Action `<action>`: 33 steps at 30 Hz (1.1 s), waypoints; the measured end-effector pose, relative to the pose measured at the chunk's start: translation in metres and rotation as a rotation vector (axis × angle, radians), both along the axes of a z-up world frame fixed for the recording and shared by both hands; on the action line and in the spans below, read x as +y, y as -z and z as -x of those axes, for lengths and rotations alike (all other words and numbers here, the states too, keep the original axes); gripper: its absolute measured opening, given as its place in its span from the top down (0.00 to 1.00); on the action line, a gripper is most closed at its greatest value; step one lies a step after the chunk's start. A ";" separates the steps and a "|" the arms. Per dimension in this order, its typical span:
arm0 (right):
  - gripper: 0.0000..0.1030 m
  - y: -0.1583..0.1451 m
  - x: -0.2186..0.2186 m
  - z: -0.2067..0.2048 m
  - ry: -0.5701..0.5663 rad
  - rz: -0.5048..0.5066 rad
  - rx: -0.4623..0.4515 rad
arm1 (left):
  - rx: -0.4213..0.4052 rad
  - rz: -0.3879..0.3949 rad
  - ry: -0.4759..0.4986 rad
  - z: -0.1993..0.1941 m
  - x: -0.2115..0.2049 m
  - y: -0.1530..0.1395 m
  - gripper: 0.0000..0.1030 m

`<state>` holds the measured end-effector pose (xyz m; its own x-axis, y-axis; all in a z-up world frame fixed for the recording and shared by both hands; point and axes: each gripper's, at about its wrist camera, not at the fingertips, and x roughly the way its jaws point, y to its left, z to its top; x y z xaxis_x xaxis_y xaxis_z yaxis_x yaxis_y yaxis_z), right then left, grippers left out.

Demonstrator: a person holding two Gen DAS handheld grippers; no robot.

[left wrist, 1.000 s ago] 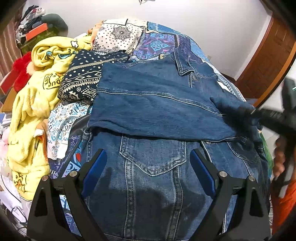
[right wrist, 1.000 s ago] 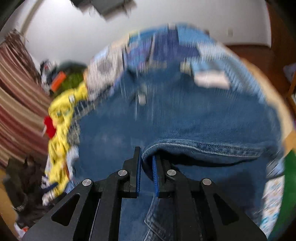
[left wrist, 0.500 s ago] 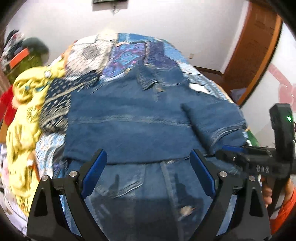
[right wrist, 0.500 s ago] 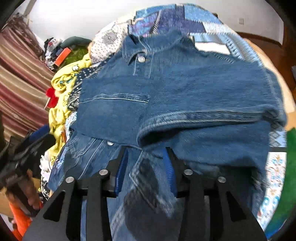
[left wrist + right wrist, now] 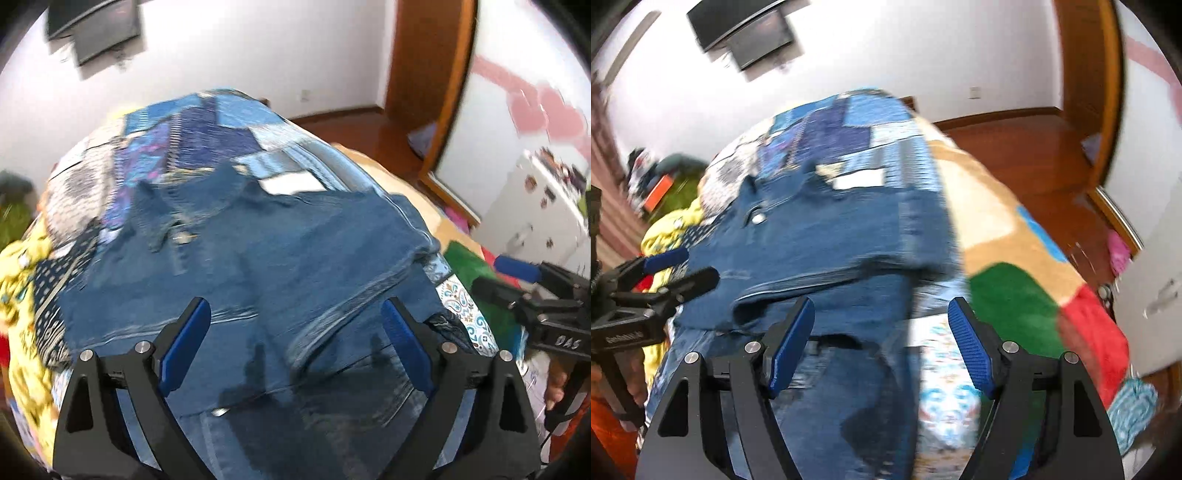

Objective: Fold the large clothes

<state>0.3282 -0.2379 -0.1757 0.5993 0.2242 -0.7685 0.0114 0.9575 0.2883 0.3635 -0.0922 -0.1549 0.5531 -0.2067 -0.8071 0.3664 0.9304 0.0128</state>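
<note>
both wrist views look steeply down, close over the denim jacket on the bed, side by side.

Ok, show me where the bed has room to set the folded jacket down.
Freest: the patchwork quilt beyond the denim jacket collar, and the tan, green and red blanket beside its outer edge. Crowded: the yellow garment and patterned clothes on the opposite side.

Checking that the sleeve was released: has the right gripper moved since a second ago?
Yes. The right gripper, jaws just opened and empty, has drawn back from the denim jacket toward its right edge.
</note>
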 end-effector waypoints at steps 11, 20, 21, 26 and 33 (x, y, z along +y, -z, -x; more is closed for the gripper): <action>0.30 0.042 -0.035 0.005 0.126 -0.066 0.097 | 0.078 -0.112 0.189 -0.037 -0.079 0.055 0.22; 0.30 0.062 -0.039 0.008 0.136 -0.107 0.158 | 0.184 0.009 0.198 -0.064 -0.081 0.075 0.55; 0.30 0.063 -0.038 0.007 0.134 -0.105 0.162 | 0.193 0.034 0.199 -0.066 -0.080 0.072 0.68; 0.30 0.059 -0.034 0.008 0.134 -0.124 0.156 | 0.164 0.117 0.145 -0.069 -0.062 0.049 0.87; 0.30 0.047 -0.017 0.010 0.116 -0.129 0.131 | 0.055 0.182 0.033 -0.068 -0.011 0.007 0.92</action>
<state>0.3180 -0.2546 -0.2228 0.5239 0.2616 -0.8106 0.1645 0.9027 0.3976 0.4318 -0.1028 -0.1618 0.4994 -0.3690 -0.7839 0.3919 0.9031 -0.1754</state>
